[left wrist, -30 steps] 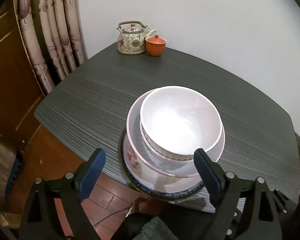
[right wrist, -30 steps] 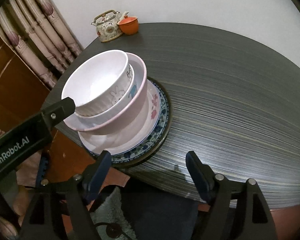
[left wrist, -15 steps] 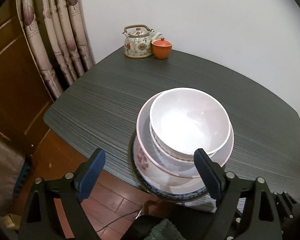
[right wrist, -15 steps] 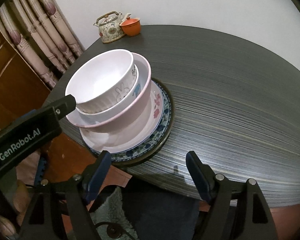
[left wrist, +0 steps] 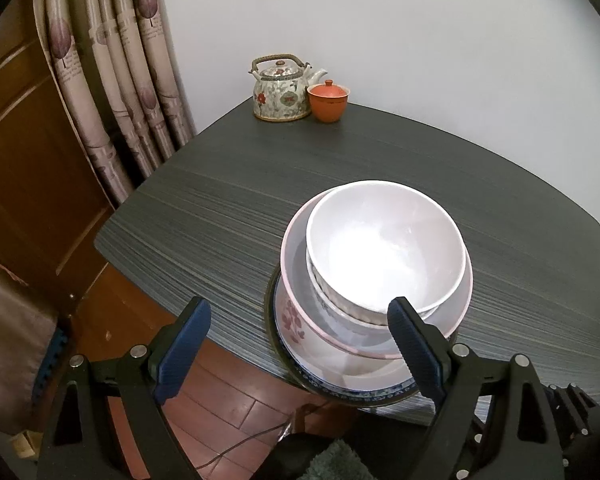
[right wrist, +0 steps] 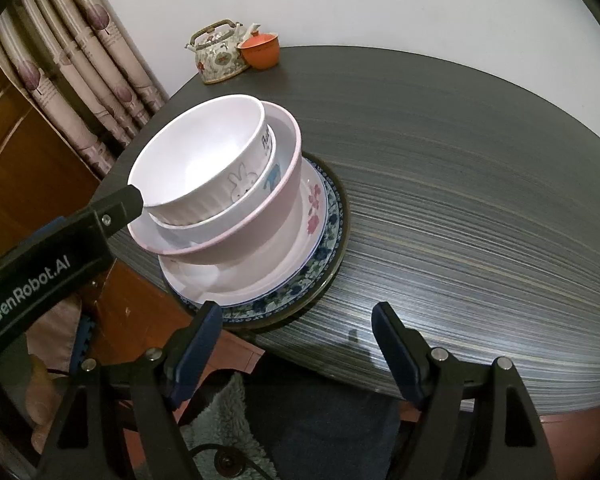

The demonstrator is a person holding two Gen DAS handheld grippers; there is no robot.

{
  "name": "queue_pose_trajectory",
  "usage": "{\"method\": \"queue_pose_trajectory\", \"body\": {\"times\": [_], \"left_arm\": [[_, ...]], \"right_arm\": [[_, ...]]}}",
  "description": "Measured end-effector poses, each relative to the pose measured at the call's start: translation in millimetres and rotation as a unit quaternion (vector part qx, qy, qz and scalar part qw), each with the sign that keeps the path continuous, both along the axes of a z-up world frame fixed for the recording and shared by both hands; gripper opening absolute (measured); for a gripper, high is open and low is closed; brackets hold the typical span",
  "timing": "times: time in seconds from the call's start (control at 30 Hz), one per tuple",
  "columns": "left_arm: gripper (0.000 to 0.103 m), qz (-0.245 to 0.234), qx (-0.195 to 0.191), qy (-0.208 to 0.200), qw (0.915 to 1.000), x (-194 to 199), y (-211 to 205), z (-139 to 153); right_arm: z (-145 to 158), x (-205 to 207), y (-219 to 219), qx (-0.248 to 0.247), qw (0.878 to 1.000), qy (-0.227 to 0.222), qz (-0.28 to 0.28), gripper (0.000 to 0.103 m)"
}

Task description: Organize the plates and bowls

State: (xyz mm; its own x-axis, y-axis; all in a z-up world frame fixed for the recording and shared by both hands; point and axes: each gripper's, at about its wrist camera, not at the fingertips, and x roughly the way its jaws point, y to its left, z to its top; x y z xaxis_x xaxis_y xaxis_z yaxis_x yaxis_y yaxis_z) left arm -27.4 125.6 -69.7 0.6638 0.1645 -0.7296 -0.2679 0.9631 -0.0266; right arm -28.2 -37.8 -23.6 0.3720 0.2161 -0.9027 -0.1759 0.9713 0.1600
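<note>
Looking through the left wrist view: left hand-held gripper point(left wrist: 298, 322) with jaws spread wide, nothing between the blue pads; its right finger point(left wrist: 414, 354) overlaps the near side of the stack in the picture, contact cannot be told. Stack sits at the near edge of the dark striped desk point(left wrist: 228, 216): white bowl point(left wrist: 384, 248) on top, nested in a second bowl whose rim just shows, that inside a pink-rimmed bowl point(left wrist: 300, 280), all on a white plate with red flowers point(left wrist: 292, 320), over a blue-patterned plate point(left wrist: 364, 390). Floral teapot point(left wrist: 282, 94) and orange lidded cup point(left wrist: 327, 98) touch or nearly touch at the far corner, well apart from the stack. Curtain point(left wrist: 112, 80) hangs left of the desk. Right wrist view: right hand-held gripper point(right wrist: 296, 336) also wide open and empty, held over the near desk edge point(right wrist: 460, 240), just right of the stack. Rabbit drawing visible on the top white bowl point(right wrist: 204, 160). Blue-patterned plate point(right wrist: 332, 216) overhangs the desk edge slightly. Left hand-held gripper's finger point(right wrist: 116, 210) meets the top bowl's near rim. Teapot point(right wrist: 218, 56) and cup point(right wrist: 262, 50) at the far corner.
</note>
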Motion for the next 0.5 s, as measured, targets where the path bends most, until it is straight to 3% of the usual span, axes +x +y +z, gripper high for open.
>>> {"method": "queue_pose_trajectory", "body": {"times": [0.5], "left_arm": [[0.088, 0.001, -0.003, -0.005, 1.0, 0.7, -0.4, 1.0]], "right_arm": [[0.4, -3.6, 2.5, 0.001, 1.0, 0.006, 0.0, 0.079]]}}
